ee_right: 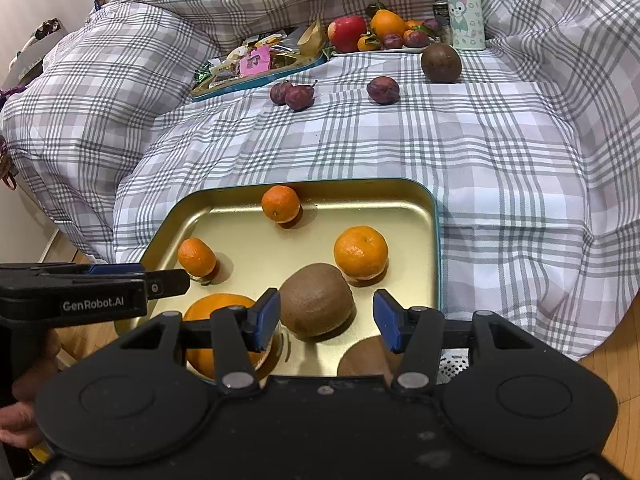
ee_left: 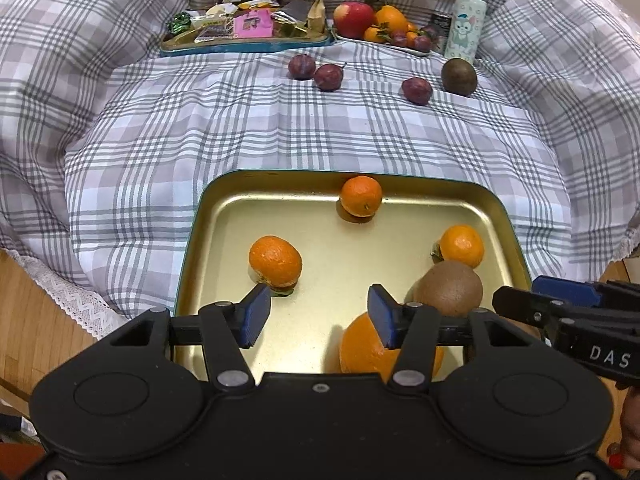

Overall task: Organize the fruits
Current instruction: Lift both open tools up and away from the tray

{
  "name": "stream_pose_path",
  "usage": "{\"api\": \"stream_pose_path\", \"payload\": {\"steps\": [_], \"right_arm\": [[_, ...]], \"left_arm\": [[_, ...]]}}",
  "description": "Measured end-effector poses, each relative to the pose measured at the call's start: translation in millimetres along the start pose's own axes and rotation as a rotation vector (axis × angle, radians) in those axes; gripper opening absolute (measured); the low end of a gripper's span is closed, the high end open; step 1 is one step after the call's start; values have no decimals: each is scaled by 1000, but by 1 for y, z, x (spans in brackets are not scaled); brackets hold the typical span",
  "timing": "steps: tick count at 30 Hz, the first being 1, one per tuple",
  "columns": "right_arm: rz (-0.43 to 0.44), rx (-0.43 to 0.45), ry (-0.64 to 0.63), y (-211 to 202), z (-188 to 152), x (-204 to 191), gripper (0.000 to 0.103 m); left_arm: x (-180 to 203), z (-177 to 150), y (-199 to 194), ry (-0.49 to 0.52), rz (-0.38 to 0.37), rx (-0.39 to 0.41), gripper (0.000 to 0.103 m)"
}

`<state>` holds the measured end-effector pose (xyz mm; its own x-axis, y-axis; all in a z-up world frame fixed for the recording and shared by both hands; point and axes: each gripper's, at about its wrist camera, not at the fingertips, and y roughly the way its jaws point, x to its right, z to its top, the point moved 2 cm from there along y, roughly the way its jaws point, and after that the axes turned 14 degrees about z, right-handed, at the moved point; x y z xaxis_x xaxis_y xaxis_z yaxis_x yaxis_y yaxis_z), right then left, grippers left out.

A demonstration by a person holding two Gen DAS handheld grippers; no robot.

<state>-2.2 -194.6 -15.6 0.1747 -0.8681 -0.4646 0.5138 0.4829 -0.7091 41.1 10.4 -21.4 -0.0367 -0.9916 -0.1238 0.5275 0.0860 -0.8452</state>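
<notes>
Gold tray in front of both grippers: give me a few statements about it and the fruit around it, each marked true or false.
1. Three small tangerines sit in the gold tray. True: one at the far wall, one on the left, one on the right.
2. The left gripper is clamped on a tangerine. False: its jaws stand apart over bare tray floor, holding nothing.
3. Three plums lie loose on the checked cloth. True: two close together, one apart.
4. The red apple is in the gold tray. False: it sits on the far white plate.
5. The right gripper holds the kiwi. False: its jaws are open and its pads do not touch the kiwi.
</notes>
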Motion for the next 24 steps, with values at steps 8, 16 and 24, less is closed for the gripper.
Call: {"api": "stream_pose_path", "payload": {"steps": [8, 16, 24], "right_arm": [[16, -17, 11, 8, 3, -1, 56], [13, -31, 41, 15, 7, 5, 56], [18, -29, 62, 22, 23, 9, 55]], "left_arm": [[-2, 4, 10, -22, 35, -36, 58], [-6, 13, 15, -27, 50, -33, 58], [-11, 28, 25, -45, 66, -32, 58]]}}
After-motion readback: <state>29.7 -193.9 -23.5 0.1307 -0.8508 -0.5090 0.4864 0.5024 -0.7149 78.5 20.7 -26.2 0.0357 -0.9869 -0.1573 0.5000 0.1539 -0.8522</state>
